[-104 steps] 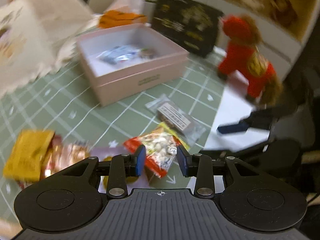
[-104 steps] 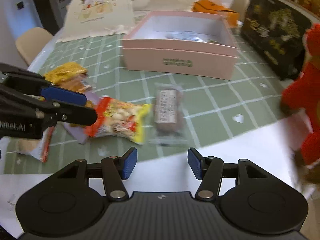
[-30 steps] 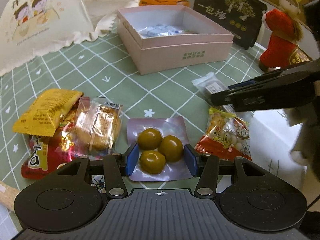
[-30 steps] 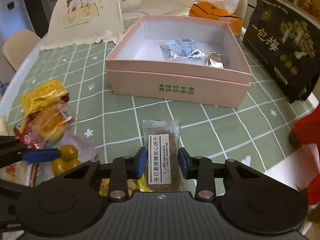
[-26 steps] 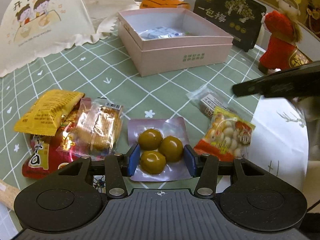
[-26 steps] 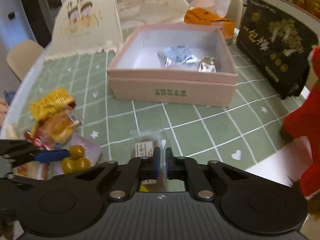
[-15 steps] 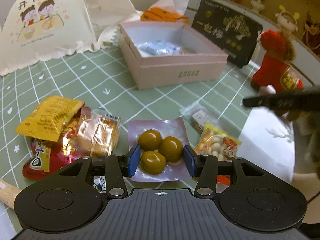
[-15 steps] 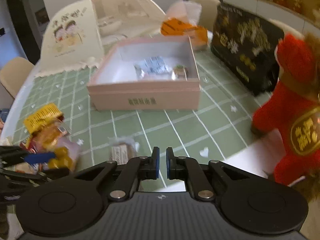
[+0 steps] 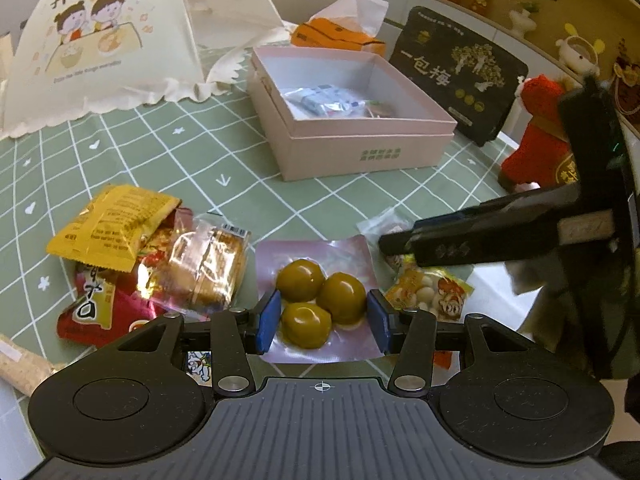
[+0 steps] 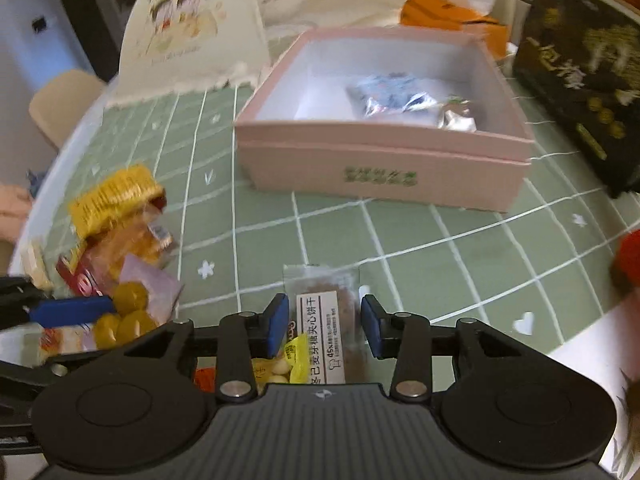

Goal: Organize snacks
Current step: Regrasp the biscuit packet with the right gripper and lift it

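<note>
Your table wears a green grid-patterned cloth (image 9: 160, 168), with a beige chair (image 10: 60, 104) beyond. Your left gripper (image 9: 322, 322) straddles the olive pouch (image 9: 316, 296), jaws apart; your right gripper (image 10: 322, 328), also spread, straddles the biscuit packet (image 10: 324, 312) before the pink box (image 10: 380, 168).

A home dining room is showing here. A green grid-patterned cloth (image 9: 168, 168) is covering the round bench, and a cream mesh food cover printed with cartoon children (image 9: 100, 40) is standing on it. Beige rounded dining chairs (image 10: 64, 100) are sitting at the rim, while small figurines (image 9: 576, 50) are lining a yellow wall shelf (image 9: 500, 8) and a red plush toy (image 9: 536, 136) is standing nearby.
</note>
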Motion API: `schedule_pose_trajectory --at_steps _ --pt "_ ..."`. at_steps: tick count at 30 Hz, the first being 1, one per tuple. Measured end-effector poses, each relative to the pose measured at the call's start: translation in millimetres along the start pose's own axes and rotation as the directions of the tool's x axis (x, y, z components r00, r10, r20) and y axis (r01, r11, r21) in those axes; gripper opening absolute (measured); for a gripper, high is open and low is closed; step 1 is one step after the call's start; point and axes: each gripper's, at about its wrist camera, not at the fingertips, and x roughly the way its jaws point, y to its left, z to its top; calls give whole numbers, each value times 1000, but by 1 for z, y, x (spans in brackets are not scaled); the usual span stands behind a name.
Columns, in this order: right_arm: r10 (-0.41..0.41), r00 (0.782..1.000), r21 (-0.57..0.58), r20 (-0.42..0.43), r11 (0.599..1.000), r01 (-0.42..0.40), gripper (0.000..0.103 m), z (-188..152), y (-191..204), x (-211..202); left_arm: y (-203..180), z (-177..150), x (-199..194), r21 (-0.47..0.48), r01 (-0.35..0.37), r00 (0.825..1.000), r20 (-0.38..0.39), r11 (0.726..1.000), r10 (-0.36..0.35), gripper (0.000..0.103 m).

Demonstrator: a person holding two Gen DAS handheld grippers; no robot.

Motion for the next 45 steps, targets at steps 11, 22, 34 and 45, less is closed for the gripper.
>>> schedule_pose_trajectory --at_steps 11,22,34,45 --pt "-27 995 -49 95 998 32 7 -6 4 -39 5 3 -6 -40 14 1000 3 999 -13 52" --pt "-61 990 37 125 998 57 8 -12 -26 -58 1 10 0 -59 69 998 -8 996 -70 9" --pt "-23 993 -94 113 995 34 48 -33 7 -33 16 9 -6 -99 61 998 -21 993 -64 12" --pt "-54 997 -127 49 990 60 49 -26 12 -7 15 -9 -20 32 -84 995 -44 996 86 17"
